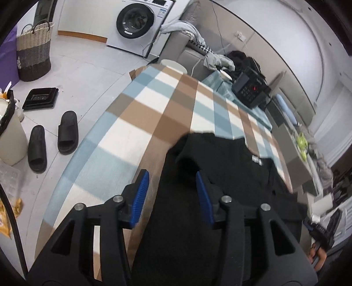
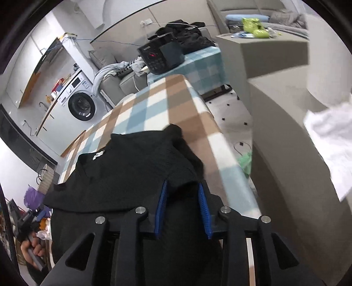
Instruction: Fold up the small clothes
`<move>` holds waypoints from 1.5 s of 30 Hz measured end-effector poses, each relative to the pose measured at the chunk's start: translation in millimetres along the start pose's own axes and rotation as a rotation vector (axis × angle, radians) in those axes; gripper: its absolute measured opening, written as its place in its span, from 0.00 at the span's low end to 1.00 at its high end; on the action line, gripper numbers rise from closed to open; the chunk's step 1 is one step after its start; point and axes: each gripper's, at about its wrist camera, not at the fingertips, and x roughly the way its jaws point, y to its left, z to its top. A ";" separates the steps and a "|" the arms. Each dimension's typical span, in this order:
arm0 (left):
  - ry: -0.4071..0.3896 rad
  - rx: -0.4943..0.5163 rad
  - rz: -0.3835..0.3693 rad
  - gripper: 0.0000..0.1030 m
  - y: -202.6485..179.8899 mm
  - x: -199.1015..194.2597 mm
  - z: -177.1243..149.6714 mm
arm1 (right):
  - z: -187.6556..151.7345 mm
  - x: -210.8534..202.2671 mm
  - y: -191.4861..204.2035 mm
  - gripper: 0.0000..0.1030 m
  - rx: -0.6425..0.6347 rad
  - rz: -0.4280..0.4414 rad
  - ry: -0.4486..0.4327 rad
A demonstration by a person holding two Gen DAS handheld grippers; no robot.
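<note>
A washing machine (image 1: pixel 137 21) stands far left, a woven basket (image 1: pixel 34 51) nearer left, black slippers (image 1: pixel 68 132) on the floor beside the checked counter (image 1: pixel 140 114).

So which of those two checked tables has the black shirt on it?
The near table, checked brown, blue and white, holds the black shirt. The far table, in teal checks, carries a black box instead.

garment (image 1: pixel 231 167) on table (image 1: pixel 154 105)
</note>
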 end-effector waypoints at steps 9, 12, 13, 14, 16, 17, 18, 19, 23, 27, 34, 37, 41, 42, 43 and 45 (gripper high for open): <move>0.036 0.019 -0.030 0.43 -9.3 0.8 -8.2 | 10.6 1.6 -6.3 0.36 0.058 0.138 0.010; 0.041 -0.012 -0.044 0.43 -10.8 11.9 4.4 | 18.9 10.4 0.9 0.36 0.071 0.145 0.015; 0.041 -0.018 -0.057 0.43 -11.6 14.3 7.8 | 22.0 11.6 3.8 0.34 0.068 0.156 0.015; 0.037 -0.024 -0.070 0.43 -12.7 16.3 11.8 | 26.4 14.5 8.8 0.25 0.057 0.189 0.017; 0.039 -0.023 -0.099 0.43 -18.4 21.7 20.8 | 32.6 19.7 17.8 0.23 0.036 0.209 0.033; 0.042 -0.020 -0.105 0.43 -21.5 24.0 24.7 | 36.9 22.2 21.9 0.23 0.031 0.209 0.032; 0.044 -0.014 -0.110 0.43 -25.4 27.2 29.2 | 41.3 25.3 25.0 0.23 0.033 0.214 0.030; 0.041 -0.011 -0.113 0.43 -28.9 30.3 33.6 | 47.3 30.2 26.7 0.23 0.046 0.225 0.033; 0.046 -0.009 -0.117 0.43 -37.8 40.6 48.5 | 70.6 44.8 28.2 0.09 0.086 0.182 -0.008; 0.024 -0.014 -0.123 0.43 -38.5 44.0 63.8 | 97.0 72.1 14.1 0.09 0.187 0.115 0.003; -0.011 -0.042 -0.083 0.43 -25.4 41.7 76.3 | 106.6 76.4 17.2 0.11 0.138 0.068 0.014; -0.036 -0.054 -0.071 0.43 -19.6 33.0 77.4 | 104.9 64.0 19.6 0.14 0.111 0.053 -0.011; -0.026 -0.063 -0.077 0.43 -15.1 24.9 73.9 | 106.7 58.5 19.5 0.15 0.104 0.061 -0.001; -0.021 -0.056 -0.076 0.43 -14.9 22.5 70.6 | 108.2 60.8 19.1 0.15 0.111 0.079 0.015; -0.016 -0.048 -0.076 0.43 -15.2 20.7 67.0 | 111.0 65.2 18.8 0.15 0.120 0.086 0.031; -0.003 -0.030 -0.075 0.43 -16.1 17.7 59.1 | 115.3 76.3 17.7 0.15 0.133 0.075 0.057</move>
